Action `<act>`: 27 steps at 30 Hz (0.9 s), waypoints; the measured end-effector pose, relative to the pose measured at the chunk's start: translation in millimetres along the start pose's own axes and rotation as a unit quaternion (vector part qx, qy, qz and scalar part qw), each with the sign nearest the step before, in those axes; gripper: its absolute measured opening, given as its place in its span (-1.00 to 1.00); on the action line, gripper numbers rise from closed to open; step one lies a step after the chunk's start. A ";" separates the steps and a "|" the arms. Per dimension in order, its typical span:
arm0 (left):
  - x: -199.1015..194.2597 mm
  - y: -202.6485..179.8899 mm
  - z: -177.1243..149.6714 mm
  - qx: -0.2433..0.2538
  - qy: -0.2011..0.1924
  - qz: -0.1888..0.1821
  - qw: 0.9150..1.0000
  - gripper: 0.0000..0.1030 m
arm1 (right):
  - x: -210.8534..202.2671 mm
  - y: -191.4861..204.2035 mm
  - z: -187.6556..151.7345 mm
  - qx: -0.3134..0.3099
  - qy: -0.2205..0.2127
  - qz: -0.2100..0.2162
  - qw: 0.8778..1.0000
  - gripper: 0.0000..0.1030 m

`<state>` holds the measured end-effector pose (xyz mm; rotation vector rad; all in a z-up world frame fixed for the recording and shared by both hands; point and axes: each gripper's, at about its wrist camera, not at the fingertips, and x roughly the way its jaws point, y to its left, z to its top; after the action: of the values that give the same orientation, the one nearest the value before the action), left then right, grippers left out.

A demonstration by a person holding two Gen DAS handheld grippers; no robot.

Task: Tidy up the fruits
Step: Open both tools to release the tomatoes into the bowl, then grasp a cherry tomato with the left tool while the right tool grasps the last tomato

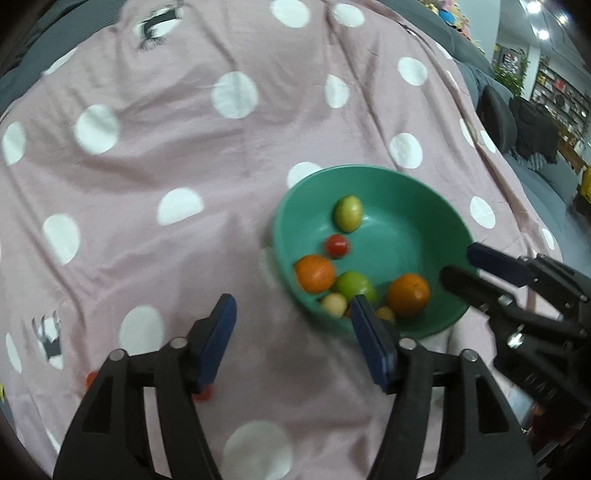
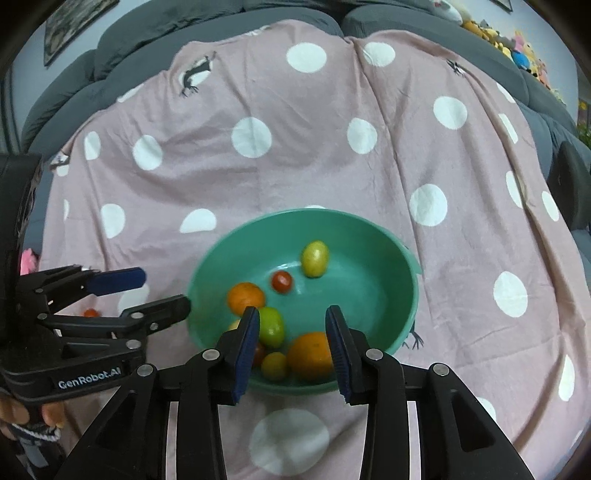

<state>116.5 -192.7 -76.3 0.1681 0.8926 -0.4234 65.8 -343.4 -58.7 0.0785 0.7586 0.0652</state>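
Fruits lying loose in a green bowl [image 2: 221,258], near the front of a pink spotted cloth [image 2: 314,147].

- Yellow-green fruit [image 2: 315,258]: sitting toward the far side of the bowl, long axis pointing roughly away from the cameras, tilting slightly.
- Small red tomato [image 2: 282,281]: resting just beside it, toward the middle.
- Two oranges, one on the left [image 2: 243,295] and one at the near wall [image 2: 308,354]: round, showing no clear long axis.
- Green fruit [image 2: 271,326]: lying between the oranges, long axis running near to far.
- Small yellow fruit [image 2: 274,366]: touching the near orange.

Left gripper [image 1: 291,332]: hovering left of the bowl, jaws spread wide, gripping nothing. Right gripper [image 2: 291,345]: hovering over the near rim, jaws likewise spread, nothing between them.

Cloth: wrinkling over a grey sofa [image 2: 147,33]. Shelves [image 1: 554,92] and ceiling lights showing at far right in the left wrist view.

Partly hiding behind the left gripper: two small red items on the cloth, one [image 1: 203,395] below its left finger, too blurred to identify. Pale round fruit [image 1: 334,303] sitting half behind the left gripper's right finger. Red fruit [image 2: 259,352] mostly covered by the right gripper's left pad.
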 end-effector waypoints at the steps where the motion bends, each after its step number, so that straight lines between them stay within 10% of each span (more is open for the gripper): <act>1: -3.7 5.4 -4.4 -0.005 0.001 0.003 1.000 0.31 | -2.9 2.3 -1.0 0.000 -0.001 0.002 1.000 -0.27; 27: -92.4 166.6 -159.0 -0.202 0.034 0.088 0.975 0.51 | -27.3 110.6 -48.6 -0.051 0.067 0.115 0.990 -0.27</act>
<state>22.1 34.6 -108.0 -0.1137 1.0051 -0.0663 9.2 -233.4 -64.7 0.0647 0.8762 0.3315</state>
